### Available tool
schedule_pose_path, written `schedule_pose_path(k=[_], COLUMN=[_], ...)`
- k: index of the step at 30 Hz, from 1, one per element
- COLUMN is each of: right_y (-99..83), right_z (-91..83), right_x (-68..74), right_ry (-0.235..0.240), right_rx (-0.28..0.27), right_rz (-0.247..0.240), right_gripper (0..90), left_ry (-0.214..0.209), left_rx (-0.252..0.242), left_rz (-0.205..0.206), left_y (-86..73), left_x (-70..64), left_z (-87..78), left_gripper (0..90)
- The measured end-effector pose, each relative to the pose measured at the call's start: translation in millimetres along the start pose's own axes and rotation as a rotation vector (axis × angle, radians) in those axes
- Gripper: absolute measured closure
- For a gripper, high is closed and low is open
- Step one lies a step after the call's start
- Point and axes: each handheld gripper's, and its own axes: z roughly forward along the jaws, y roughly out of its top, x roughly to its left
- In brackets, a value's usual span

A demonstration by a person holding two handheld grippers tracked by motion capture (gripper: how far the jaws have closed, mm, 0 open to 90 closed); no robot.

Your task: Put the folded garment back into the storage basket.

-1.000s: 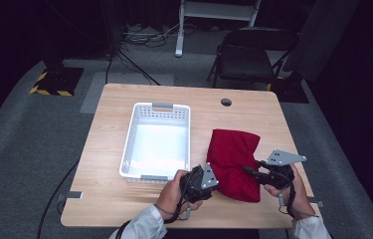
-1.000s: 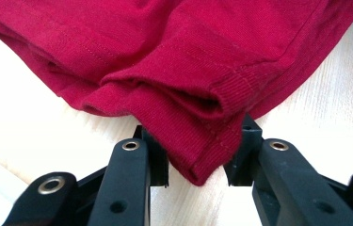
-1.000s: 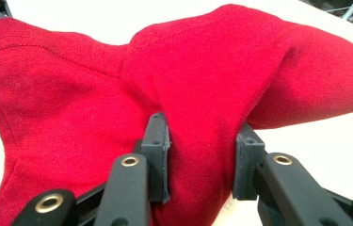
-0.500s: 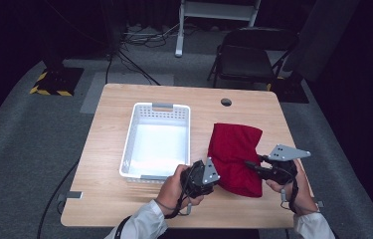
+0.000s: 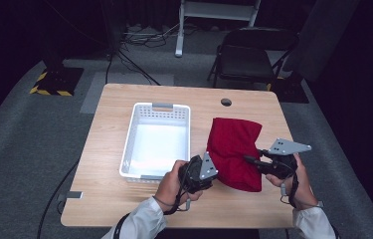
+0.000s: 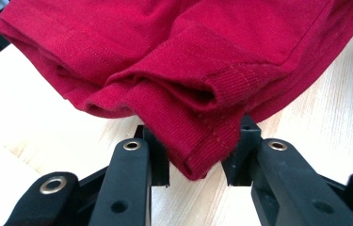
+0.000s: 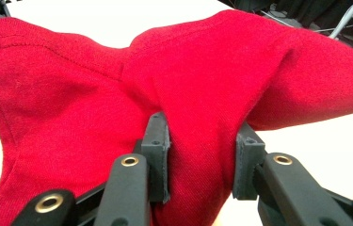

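Holding two black grippers, we start close to us. Our left gripper has its jaws around the thick ribbed hem of the folded red cotton shirt. In the left gripper view that hem sits right between the two jaws, and the pads do not look pressed flat on it yet, so we cannot tell if they really pinch it.

Our right gripper is at the other near side of the shirt. In the right gripper view a fat bunch of red cloth fills the gap between its jaws. The jaws stand a little apart with cloth packed between them, so it looks like a grab.

A moment ago the shirt lay flatter and wider on the pale wooden table. Now its near edge is pulled in toward us and bunched between the two grippers, and both hands have come closer to our body. We think this means the shirt is caught at two spots and is ready to be lifted.

Past the left jaws sits the white plastic basket with holes in its sides, and nothing is in it. We guess the shirt goes in there next.

Far behind the table stands a dark folding chair.
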Motion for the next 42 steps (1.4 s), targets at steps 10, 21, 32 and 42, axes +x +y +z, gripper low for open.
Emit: schedule_pose_path(k=[10,21,32,42], right_y=[11.1,26.8,38.5,43.7], right_z=[5.6,17.9,27.0,34.1], right_x=[3.3,10.1,15.3,18.0], right_ry=[0.002,0.011,0.016,0.031], right_rx=[-0.009,-0.024,-0.029,-0.031], right_rz=[-0.011,-0.034,-0.050,-0.051], right_gripper=[65.4,65.4,65.4,65.4], left_ry=[0.027,0.056,0.076,0.088], left_rx=[-0.007,-0.017,-0.027,-0.022], left_rz=[-0.007,-0.030,-0.048,-0.060], left_y=[-2.1,-8.7,-14.4,-18.8], left_x=[6.5,17.2,22.8,25.7], left_z=[-8.6,-22.6,-30.8,-36.6], left_gripper=[67.7,67.7,67.8,67.8])
